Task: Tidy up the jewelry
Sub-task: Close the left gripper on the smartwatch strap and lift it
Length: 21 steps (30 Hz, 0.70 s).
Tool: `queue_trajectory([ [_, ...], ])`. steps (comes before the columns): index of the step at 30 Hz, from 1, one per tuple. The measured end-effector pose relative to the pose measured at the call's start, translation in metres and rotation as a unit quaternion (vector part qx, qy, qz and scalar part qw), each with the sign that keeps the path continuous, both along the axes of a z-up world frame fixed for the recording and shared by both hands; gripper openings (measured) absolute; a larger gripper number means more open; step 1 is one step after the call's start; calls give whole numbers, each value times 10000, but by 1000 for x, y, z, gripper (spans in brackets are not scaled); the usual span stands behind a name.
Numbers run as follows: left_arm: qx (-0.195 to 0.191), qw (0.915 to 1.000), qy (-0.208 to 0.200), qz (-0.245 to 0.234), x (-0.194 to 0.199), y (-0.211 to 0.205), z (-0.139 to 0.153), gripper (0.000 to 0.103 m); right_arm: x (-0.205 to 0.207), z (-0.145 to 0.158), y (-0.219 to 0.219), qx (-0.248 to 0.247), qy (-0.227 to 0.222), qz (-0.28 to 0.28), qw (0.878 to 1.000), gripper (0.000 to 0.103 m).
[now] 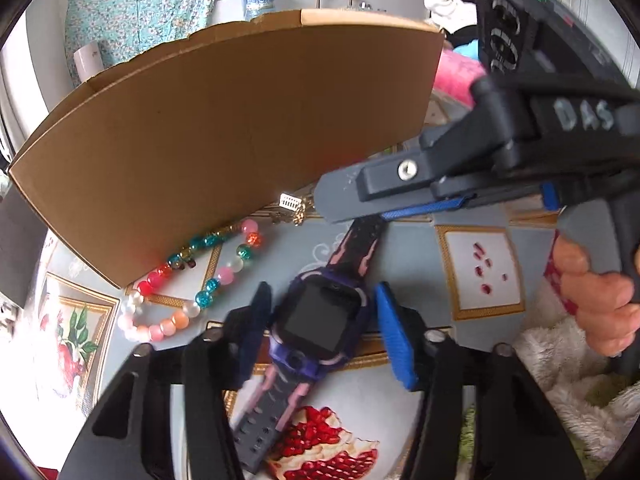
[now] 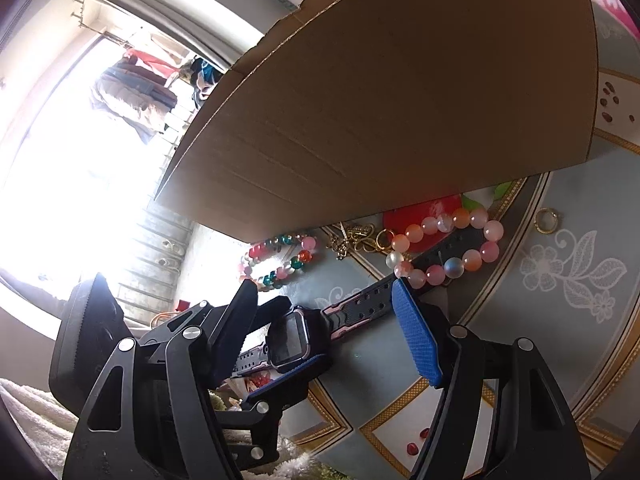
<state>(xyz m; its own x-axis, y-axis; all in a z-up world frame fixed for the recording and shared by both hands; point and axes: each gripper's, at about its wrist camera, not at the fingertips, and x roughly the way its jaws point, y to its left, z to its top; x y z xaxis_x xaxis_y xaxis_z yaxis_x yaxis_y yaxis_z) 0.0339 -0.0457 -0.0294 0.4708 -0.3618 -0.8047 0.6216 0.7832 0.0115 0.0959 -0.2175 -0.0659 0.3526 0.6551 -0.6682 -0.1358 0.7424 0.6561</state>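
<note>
My left gripper (image 1: 320,332) straddles the purple-and-pink square-faced smartwatch (image 1: 316,320) lying on the patterned tablecloth (image 1: 420,264) — jaws apart, blue pads not quite touching its case. My right gripper (image 2: 324,320) hangs open over the strap. Beyond lie the multicoloured glass-bead bracelet (image 1: 192,280) and brown cardboard box (image 1: 240,128).

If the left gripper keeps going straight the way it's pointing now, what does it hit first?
Most likely the purple watch: its case sits between the left gripper fingers, which straddle it without clearly touching. Beyond that lies the patterned tablecloth. Depth is hard to judge.
</note>
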Motion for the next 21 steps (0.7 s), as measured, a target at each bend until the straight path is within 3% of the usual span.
queue_trajectory([
  [8,107,9993,-172,-300,-5,-4,0,49,7,1,-2,-418,-187,-51,9989,57],
  [18,252,9970,-327,-649,-28,12,-10,49,16,14,-14,-1406,-605,-400,9874,57],
  [21,137,9976,-362,-573,-29,17,-11,49,12,21,-25,-1249,-617,-648,9881,59],
])
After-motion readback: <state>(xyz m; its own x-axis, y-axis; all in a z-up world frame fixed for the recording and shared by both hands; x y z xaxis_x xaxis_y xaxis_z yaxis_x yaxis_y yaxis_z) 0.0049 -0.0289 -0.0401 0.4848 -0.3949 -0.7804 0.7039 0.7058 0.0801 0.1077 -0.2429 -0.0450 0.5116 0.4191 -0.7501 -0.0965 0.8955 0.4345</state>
